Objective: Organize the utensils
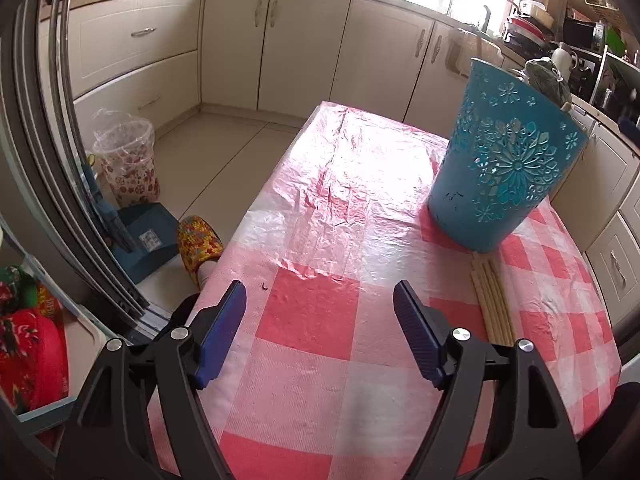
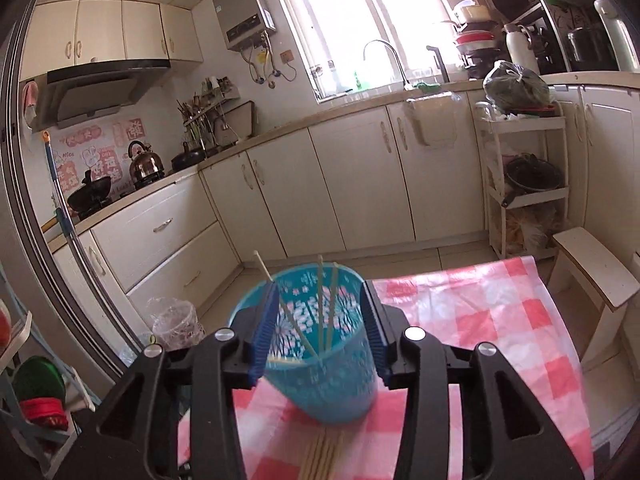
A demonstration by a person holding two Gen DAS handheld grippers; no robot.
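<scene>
Holder: teal plastic cup (image 1: 506, 160) with cut-out flower pattern, wider at the rim than at the base; stands upright on the table.
Chopsticks in holder: three pale sticks (image 2: 320, 308) lean inside the cup, tips above its rim; one slants out to the left.
Chopsticks loose: bundle of pale sticks (image 1: 492, 304) lies flat on the cloth, one end just at the foot of the cup, running toward the camera.
Table: covered with a pink-and-white checked plastic cloth (image 1: 320, 320), creased and glaring beside the cup.
Left gripper (image 1: 320, 296): jaws spread wide, nothing between them; hangs over bare cloth, left of the loose sticks and apart from the cup.
Right gripper (image 2: 320, 316): jaws partly apart, holding nothing; blue pads frame the cup's mouth from the near side, sticks seen between them but not touched.
Behind the cup: cream cabinets (image 2: 360, 184), sink tap (image 2: 386, 54) under a bright window, white rack (image 2: 524, 184) with pots.
Left of the cup, on the floor: lined bin (image 1: 126, 160), blue dustpan (image 1: 148, 240), a person's foot in a patterned slipper (image 1: 200, 244).
Writing: pink wall stickers (image 2: 100, 152) by the kettle, characters not readable.
Obstruction: none between either gripper and the cup.
</scene>
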